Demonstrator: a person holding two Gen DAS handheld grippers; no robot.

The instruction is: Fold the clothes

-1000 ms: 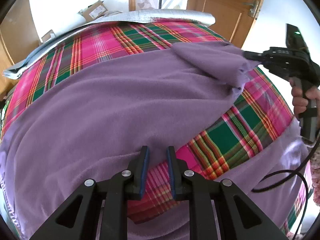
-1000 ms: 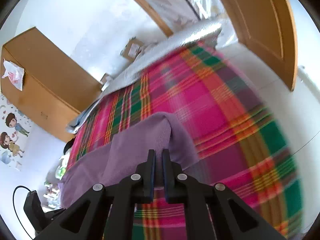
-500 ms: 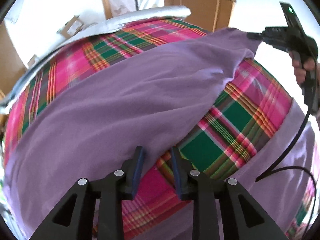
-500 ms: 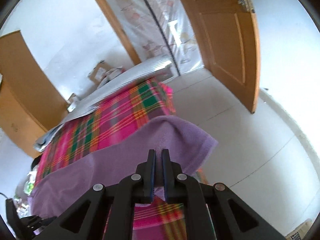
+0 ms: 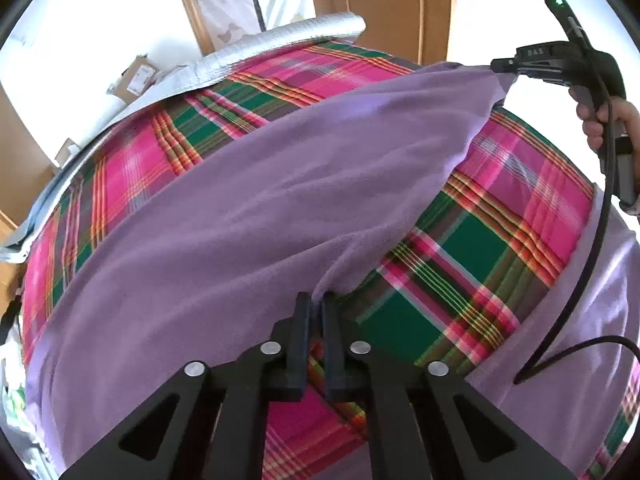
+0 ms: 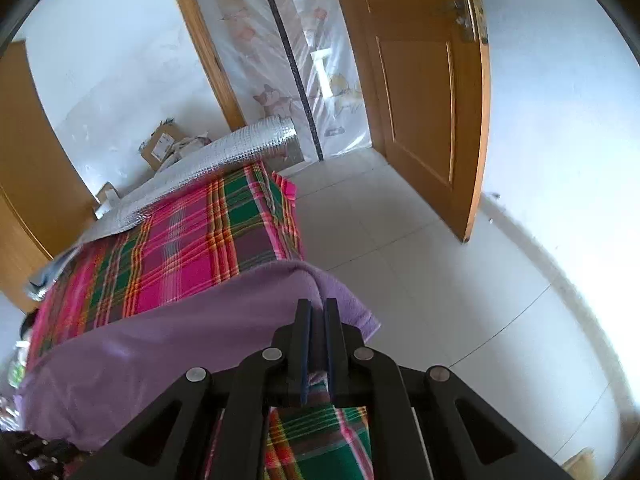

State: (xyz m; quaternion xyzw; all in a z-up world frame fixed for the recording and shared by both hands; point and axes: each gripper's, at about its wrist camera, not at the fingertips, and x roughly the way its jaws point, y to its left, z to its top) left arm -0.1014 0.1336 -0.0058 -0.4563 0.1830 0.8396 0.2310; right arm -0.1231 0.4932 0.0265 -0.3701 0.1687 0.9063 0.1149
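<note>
A large purple fleece cloth (image 5: 224,216) lies across a bed with a pink and green plaid cover (image 5: 500,216). My left gripper (image 5: 316,312) is shut on the cloth's near edge at a pinched fold. My right gripper (image 6: 319,316) is shut on a far corner of the purple cloth (image 6: 180,332) and holds it lifted beyond the bed's side. In the left wrist view the right gripper (image 5: 500,67) shows at the upper right with the cloth stretched up to it. More purple cloth (image 5: 580,320) hangs over the bed's near right edge.
A silver foil mat (image 5: 280,46) lies along the bed's far edge. Cardboard boxes (image 6: 162,148) sit by the white wall. A wooden door (image 6: 432,92) stands open over a white tiled floor (image 6: 460,300). A black cable (image 5: 576,292) trails from the right hand.
My left gripper has closed on the cloth's near edge; it was open earlier. My right gripper has carried its corner up and outward past the bed's side, pulling the cloth taut.
</note>
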